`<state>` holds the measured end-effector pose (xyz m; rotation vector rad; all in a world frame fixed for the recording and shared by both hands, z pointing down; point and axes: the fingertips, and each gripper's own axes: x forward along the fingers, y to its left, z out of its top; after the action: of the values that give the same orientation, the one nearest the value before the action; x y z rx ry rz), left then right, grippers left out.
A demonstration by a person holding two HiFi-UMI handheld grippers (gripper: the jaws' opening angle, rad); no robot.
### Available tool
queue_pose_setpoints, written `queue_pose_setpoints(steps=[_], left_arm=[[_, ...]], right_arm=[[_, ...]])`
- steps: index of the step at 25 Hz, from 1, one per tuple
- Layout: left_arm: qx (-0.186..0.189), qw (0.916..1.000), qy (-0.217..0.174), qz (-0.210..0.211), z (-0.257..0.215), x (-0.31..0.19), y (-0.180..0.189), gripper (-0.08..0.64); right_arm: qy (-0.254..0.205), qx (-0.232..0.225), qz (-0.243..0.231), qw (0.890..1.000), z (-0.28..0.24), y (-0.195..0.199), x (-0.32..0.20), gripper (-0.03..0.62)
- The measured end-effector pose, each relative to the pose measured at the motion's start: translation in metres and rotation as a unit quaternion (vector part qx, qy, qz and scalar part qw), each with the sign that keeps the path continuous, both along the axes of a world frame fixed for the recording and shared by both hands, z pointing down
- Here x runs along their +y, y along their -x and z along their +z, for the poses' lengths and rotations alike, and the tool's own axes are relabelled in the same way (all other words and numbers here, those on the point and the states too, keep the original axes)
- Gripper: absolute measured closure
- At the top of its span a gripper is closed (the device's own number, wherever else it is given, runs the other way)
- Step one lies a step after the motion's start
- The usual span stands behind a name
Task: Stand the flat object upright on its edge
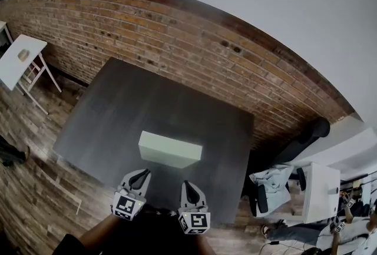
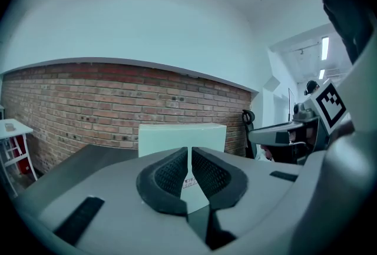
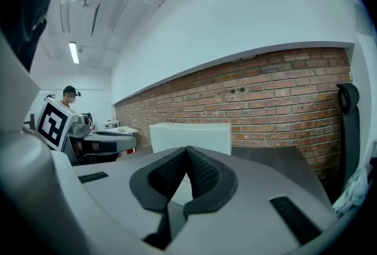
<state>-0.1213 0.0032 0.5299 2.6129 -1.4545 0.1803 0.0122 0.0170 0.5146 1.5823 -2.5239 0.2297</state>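
- The left gripper [image 1: 140, 174] had its fingers [image 2: 169, 172] closed on nothing.
- The right gripper [image 1: 188, 184] likewise had its fingers [image 3: 204, 174] shut and empty.
- Just beyond both pairs of fingers, not touching them, a pale block [image 1: 171, 149] sat on the dark desk [image 1: 118, 106].
- Behind the desk ran a brick wall [image 1: 177, 42].

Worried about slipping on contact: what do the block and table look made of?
Block: probably foam or plastic; pale greenish-white, matte, uniform faces, crisp edges. Table: likely laminate or painted wood; dark grey, flat, faint sheen, no clear grain.
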Motion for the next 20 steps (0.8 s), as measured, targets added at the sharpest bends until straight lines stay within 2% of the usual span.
queue_pose_setpoints(steps=[20], left_arm=[[0.002,0.9998,-0.003,0.021,-0.003,0.006,-0.003,0.512]], right_arm=[[-0.008,-0.009,-0.012,1.000,-0.005,0.016,0.003,0.569]])
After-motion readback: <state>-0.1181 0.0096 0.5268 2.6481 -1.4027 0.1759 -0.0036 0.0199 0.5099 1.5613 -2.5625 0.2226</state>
